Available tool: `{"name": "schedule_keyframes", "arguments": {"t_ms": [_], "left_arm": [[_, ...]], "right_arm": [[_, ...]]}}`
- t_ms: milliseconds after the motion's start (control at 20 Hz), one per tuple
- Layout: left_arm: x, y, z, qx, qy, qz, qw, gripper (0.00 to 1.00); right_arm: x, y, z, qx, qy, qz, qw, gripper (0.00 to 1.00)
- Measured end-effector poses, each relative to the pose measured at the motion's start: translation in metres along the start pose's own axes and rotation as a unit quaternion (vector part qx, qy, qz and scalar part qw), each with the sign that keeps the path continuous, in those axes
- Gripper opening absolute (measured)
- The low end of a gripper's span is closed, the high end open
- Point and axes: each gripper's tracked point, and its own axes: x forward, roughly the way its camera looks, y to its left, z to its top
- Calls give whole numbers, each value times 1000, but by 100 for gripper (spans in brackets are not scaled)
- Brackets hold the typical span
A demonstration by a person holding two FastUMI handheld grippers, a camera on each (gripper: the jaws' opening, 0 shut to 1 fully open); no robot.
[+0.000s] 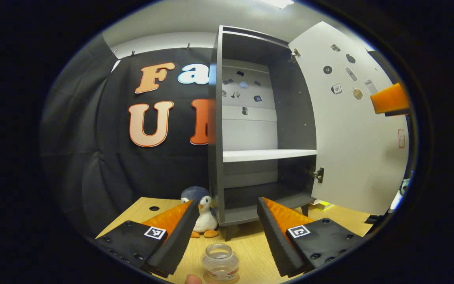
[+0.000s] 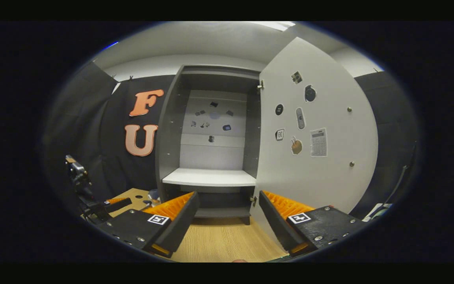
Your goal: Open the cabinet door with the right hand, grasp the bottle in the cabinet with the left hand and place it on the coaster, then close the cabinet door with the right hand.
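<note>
The grey cabinet [image 1: 216, 130] stands open on the wooden table, its white shelf [image 1: 268, 154] bare. Its white door [image 1: 349, 130] with stickers is swung out to the right. A small clear bottle [image 1: 220, 265] stands upright on the table near the lower edge of the left gripper view. It sits between and below my left gripper's [image 1: 227, 201] fingers, which are open and not touching it. What it rests on is cut off. An orange finger [image 1: 388, 98] of the other gripper shows by the door's outer edge. My right gripper [image 2: 229, 194] is open, facing the cabinet [image 2: 170, 138] and its door [image 2: 317, 146].
A penguin plush [image 1: 205, 216] sits on the table against the cabinet's left front corner. A yellow-green object [image 1: 321, 205] lies under the open door. Dark gear [image 2: 79, 177] rises at the left of the right gripper view. Bare wood [image 2: 223, 240] lies before the cabinet.
</note>
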Motion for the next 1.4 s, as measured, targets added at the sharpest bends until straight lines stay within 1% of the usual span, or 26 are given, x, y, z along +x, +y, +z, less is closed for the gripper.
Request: {"name": "schedule_keyframes", "arguments": {"t_ms": [100, 300, 450, 500, 550, 600, 700, 750, 800, 850, 900, 950, 1000, 1050, 1100, 1200, 1300, 1350, 1400], "left_arm": [[3, -4, 10, -11, 7, -1, 1000, 96], [7, -6, 35, -17, 9, 3, 1000, 96], [5, -3, 59, -22, 7, 13, 1000, 96], [3, -1, 67, -23, 6, 18, 1000, 96], [2, 0, 74, -21, 5, 24, 999, 97], [-1, 0, 81, -19, 2, 28, 999, 96], [-4, 0, 94, -12, -3, 31, 999, 96], [-5, -3, 100, -6, -4, 31, 999, 96], [-7, -5, 107, 1, -8, 30, 1000, 96], [-9, -9, 112, 6, -8, 27, 1000, 96], [-11, -14, 116, 9, -11, 23, 1000, 96], [-12, -19, 120, 10, -10, 18, 1000, 96], [-14, -25, 122, 9, -11, 15, 1000, 96], [-15, -31, 126, 7, -13, 11, 1000, 96], [-16, -36, 128, 4, -11, 8, 1000, 96], [-17, -47, 132, -5, -10, 0, 1000, 96], [-15, -56, 136, -17, -10, -7, 1000, 96], [-15, -60, 136, -21, -6, -9, 1000, 96], [-14, -64, 136, -25, -4, -11, 1000, 96]], "right_arm": [[-3, -1, -2, -14, 7, 4, 1000, 94], [-6, -9, 3, -38, 7, -1, 999, 94], [-9, -16, 14, -25, -12, -3, 1000, 94], [-10, -18, 14, -18, -14, 0, 1000, 91], [-11, -23, 15, -14, -12, 1, 1000, 91], [-12, -28, 15, -14, -11, -1, 1000, 94], [-17, -40, 23, -15, -20, -9, 1000, 94], [-20, -44, 28, -14, -24, -11, 1000, 97], [-25, -48, 31, -11, -27, -12, 1000, 94], [-32, -52, 36, -5, -31, -9, 999, 94], [-39, -55, 40, 3, -33, -5, 999, 91], [-46, -59, 42, 8, -32, 1, 999, 94], [-54, -64, 45, 9, -33, 6, 999, 94], [-59, -71, 48, 2, -34, 6, 999, 96], [-65, -82, 50, -10, -35, -3, 999, 94], [-77, -104, 52, -26, -36, -24, 999, 94], [-92, -122, 56, -21, -32, -35, 999, 94], [-97, -132, 56, -16, -30, -38, 999, 97], [-102, -142, 58, -13, -29, -44, 999, 94]]}}
